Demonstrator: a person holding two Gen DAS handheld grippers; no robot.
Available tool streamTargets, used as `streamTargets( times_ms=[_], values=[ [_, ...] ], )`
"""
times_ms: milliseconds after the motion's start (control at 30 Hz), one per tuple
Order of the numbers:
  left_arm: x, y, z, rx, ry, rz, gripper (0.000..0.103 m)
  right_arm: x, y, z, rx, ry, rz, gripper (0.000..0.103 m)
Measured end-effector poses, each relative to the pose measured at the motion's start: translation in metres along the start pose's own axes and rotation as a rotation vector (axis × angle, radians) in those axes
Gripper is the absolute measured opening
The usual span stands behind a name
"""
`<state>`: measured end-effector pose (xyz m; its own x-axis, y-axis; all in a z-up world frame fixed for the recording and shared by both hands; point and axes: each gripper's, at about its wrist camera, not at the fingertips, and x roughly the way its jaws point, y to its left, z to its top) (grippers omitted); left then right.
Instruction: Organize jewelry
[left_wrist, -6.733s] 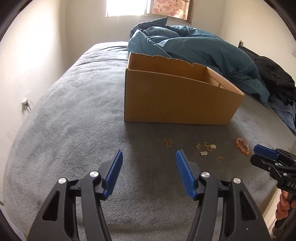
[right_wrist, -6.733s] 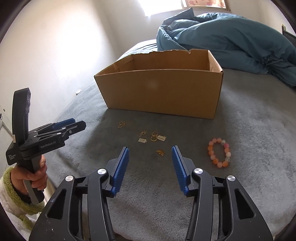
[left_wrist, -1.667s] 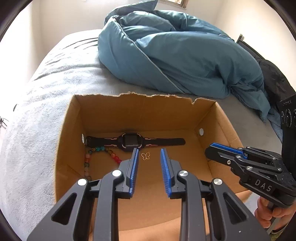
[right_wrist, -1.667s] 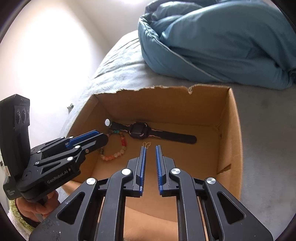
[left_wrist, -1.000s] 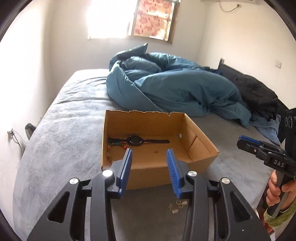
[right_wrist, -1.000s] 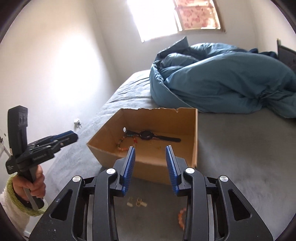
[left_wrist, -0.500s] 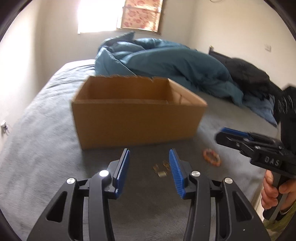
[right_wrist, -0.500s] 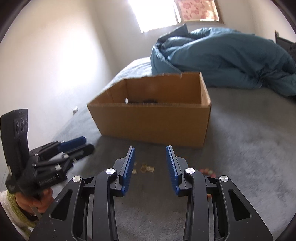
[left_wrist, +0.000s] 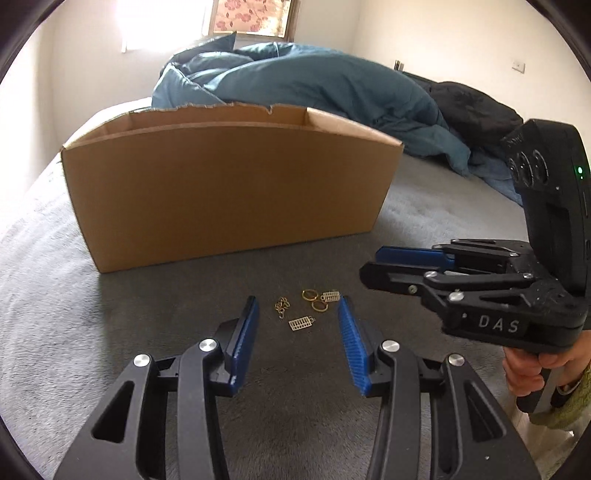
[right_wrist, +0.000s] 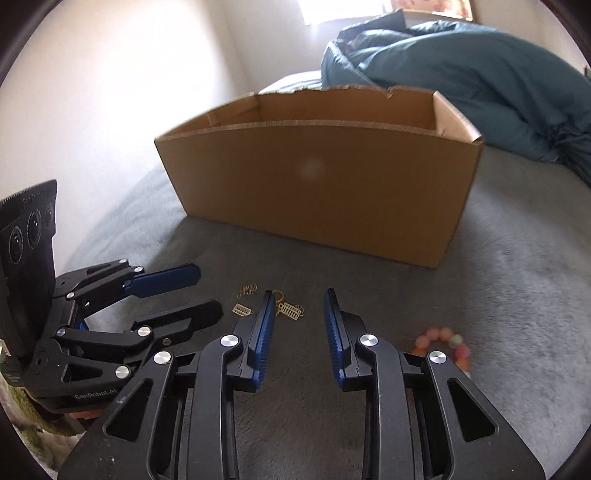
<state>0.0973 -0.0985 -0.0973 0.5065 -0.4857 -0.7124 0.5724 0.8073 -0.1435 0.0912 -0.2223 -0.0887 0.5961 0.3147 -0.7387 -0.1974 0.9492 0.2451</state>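
Note:
Small gold jewelry lies on the grey bed in front of a cardboard box (left_wrist: 221, 192): a chain charm (left_wrist: 281, 306), two rings (left_wrist: 314, 300) and two comb-shaped charms (left_wrist: 301, 324). My left gripper (left_wrist: 298, 301) hangs open just above these pieces, and they show between its blue fingers. My right gripper (right_wrist: 298, 295) is low beside it; its jaws are closing with a gap left, and a comb charm (right_wrist: 291, 310) lies on the bed under them, untouched. A pink and orange bead bracelet (right_wrist: 443, 339) sits to the right, partly hidden behind the right finger. The box's inside is out of sight.
A rumpled blue duvet (left_wrist: 314, 85) is piled behind the box, with dark clothing (left_wrist: 472, 107) to its right. A white wall (right_wrist: 110, 110) runs along the bed's left side. A hand (left_wrist: 524, 373) in a green sleeve holds the right gripper.
Both grippers sank from above the box to just over the bed in front of it. The loose gold pieces now sit close between the fingers. The right jaws have narrowed a little.

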Motion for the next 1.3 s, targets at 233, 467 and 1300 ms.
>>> streamTargets(
  times_ms=[233,467,1300],
  values=[
    [0.025,0.000,0.000,0.010,0.064,0.008,0.032,0.028,-0.002,0.000,-0.023,0.070,0.025,0.024],
    [0.038,0.006,-0.002,-0.026,0.100,0.004,0.026,0.040,-0.003,-0.003,-0.024,0.095,0.044,0.021],
    [0.020,-0.018,-0.008,0.079,-0.001,0.166,0.003,0.034,0.010,-0.011,-0.045,0.041,-0.009,0.003]
  ],
)
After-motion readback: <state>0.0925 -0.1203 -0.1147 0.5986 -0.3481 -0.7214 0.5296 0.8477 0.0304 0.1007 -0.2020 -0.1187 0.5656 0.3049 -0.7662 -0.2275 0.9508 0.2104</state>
